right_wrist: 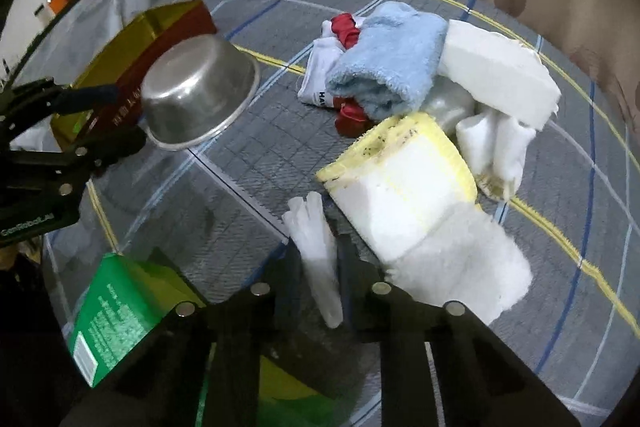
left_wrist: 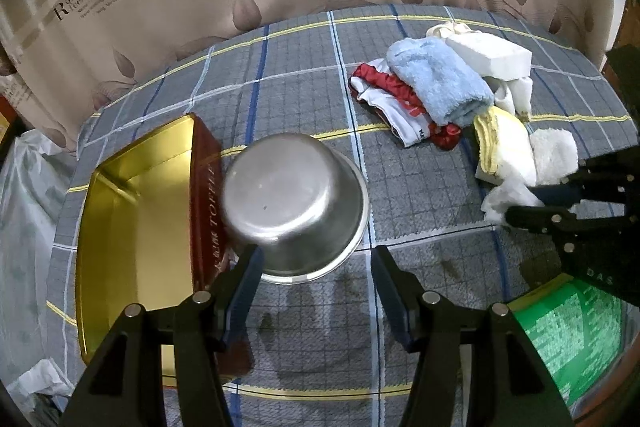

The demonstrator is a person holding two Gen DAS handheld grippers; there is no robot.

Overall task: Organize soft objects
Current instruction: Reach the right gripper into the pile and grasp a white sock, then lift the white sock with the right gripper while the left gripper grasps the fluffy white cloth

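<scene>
left wrist view: the left gripper (left_wrist: 316, 267) hangs with its jaws wide and nothing between them, just in front of an upturned steel bowl (left_wrist: 294, 213) that leans on the red wall of an open toffee tin (left_wrist: 136, 227) with a gold inside. the soft things lie in a heap well apart to the right on the checked counter (left_wrist: 300, 75): a light blue towel (left_wrist: 438, 83), a red and white garment (left_wrist: 396, 107), a white foam block (left_wrist: 490, 57) and a yellow-edged cloth (left_wrist: 504, 147). the right gripper (left_wrist: 520, 207) reaches in from the right edge, its tips at a crumpled white piece by the heap; this view does not show the grip itself

right wrist view: the jaws stand narrow, pinched on a thin white translucent glove (right_wrist: 316, 251) whose fingers stick out ahead. i judge the step to be the pick of this first soft item. next it wants a clean lift clear of the fluffy white cloth (right_wrist: 460, 267) just beside it, then a carry toward the tin, probably the place for the soft things, though that is a guess. the glove's lower end is hidden behind the gripper, a green box (right_wrist: 116, 315) is cut off below, and what lies under the towel cannot be made out
</scene>
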